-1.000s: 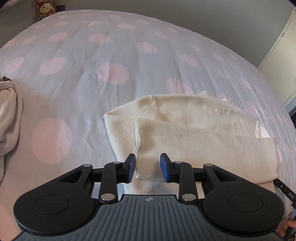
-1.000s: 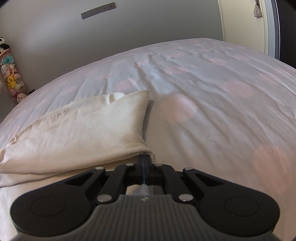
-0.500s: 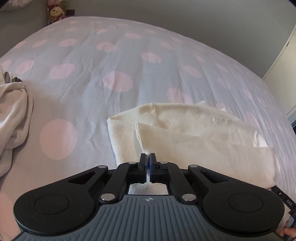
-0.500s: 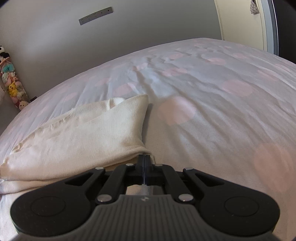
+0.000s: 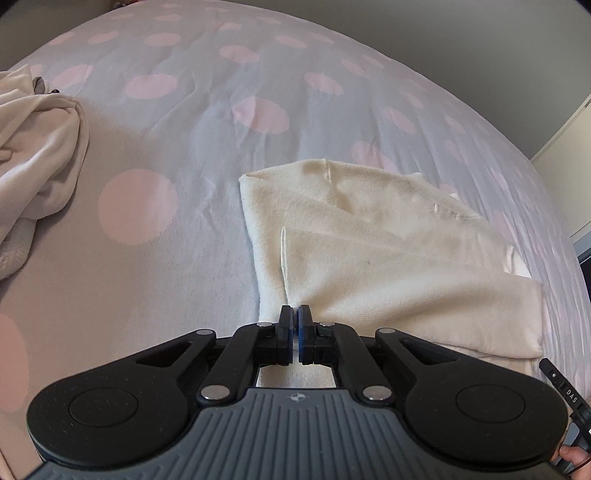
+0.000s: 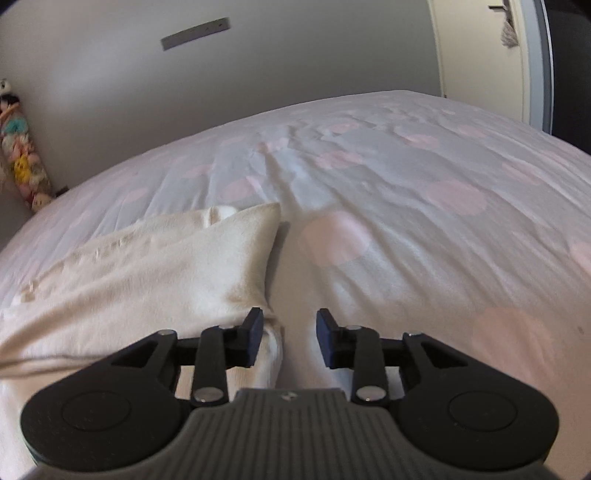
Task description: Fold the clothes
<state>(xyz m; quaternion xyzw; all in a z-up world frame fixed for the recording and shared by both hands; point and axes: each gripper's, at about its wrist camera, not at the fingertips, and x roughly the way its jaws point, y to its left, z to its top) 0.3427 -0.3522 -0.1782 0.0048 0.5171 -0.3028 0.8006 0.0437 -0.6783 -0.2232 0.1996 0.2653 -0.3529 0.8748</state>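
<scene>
The cream garment (image 5: 373, 236) lies partly folded on the polka-dot bedspread (image 5: 177, 122), w/ one layer doubled over the other so a hemmed edge runs down its near-left side toward you. In the right wrist view the same cloth (image 6: 155, 273) sits left of centre, its far corner pointing up the bed. Your left gripper (image 5: 294, 325) is clamped on the garment's near edge: jaws pressed together, a thin strip of fabric pinched between the blue pads, cloth fanning out from the pinch. Your right gripper (image 6: 290, 332) has just been opening; jaws now stand apart, the left pad just beside or brushing the garment's near corner, the right pad over bare bedspread, nothing gripped between them. Further out, a second pale garment (image 5: 33, 155) lies bunched at the bed's left edge in the left wrist view, well apart from the cream one. At the bottom-right corner of that view you see the other tool's black handle end (image 5: 565, 395) and a fingertip (image 5: 570, 456). Beyond the bed: grey wall (image 6: 258, 74), a grey strip (image 6: 195, 33) mounted on it, a column of soft toys (image 6: 22, 155) at far left, a cream door (image 6: 480, 55) at right.
</scene>
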